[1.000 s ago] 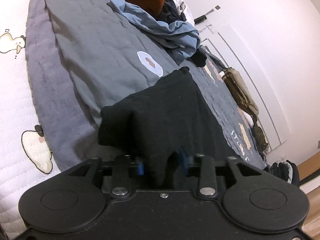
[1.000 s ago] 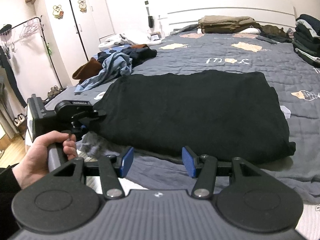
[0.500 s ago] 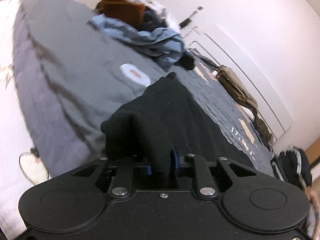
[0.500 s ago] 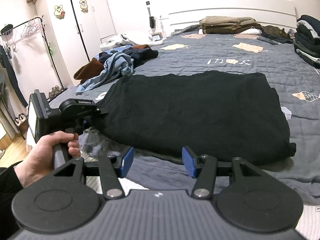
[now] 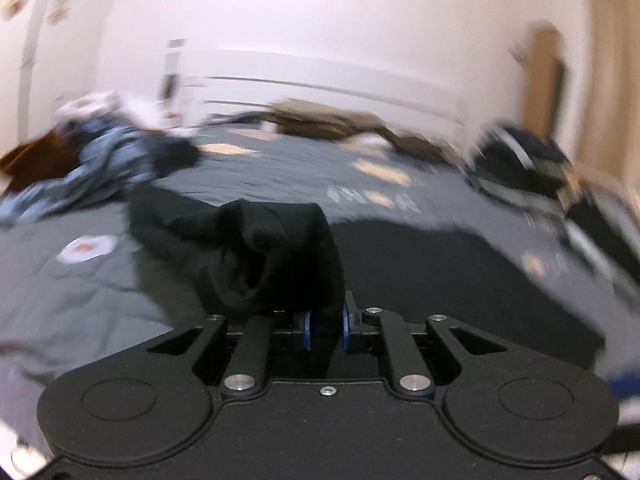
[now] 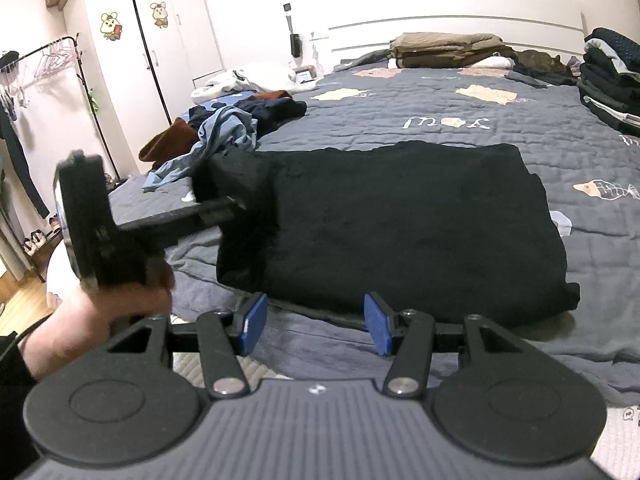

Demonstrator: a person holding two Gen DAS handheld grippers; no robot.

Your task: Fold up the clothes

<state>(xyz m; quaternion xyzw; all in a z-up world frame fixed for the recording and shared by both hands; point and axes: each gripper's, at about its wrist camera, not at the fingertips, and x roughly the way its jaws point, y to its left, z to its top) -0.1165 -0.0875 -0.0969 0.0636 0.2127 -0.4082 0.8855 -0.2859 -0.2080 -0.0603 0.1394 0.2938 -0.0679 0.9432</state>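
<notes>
The black garment (image 6: 400, 224) lies flat on the grey bedspread (image 6: 500, 120) close to the near edge of the bed, a broad rectangle whose long axis runs side to side, parallel to that edge. Its left end is the part in play: the left gripper (image 5: 324, 330) has its blue pads pinched narrow on a bunch of the black cloth, and in the right wrist view that same gripper (image 6: 236, 206) reaches in from the left, with the corner lifted off the bedspread and bulging up above the rest of the garment. The left wrist view is smeared by motion, so how much cloth sits between the pads cannot be told closely. The right gripper (image 6: 316, 322) hangs just off the near edge with its jaws wide and nothing between them, pointing across the garment's short axis at the middle of its near hem. So the held end lies to the left, the free end far to the right near the fish print (image 6: 604, 190), and any fold of that lifted end would, as I judge it, travel rightward along the long axis. The right gripper is nearer the free near hem. Loose clothes (image 6: 224, 128) sit heaped toward the bed's far left corner, and folded stacks (image 6: 608, 76) at the far right edge.
</notes>
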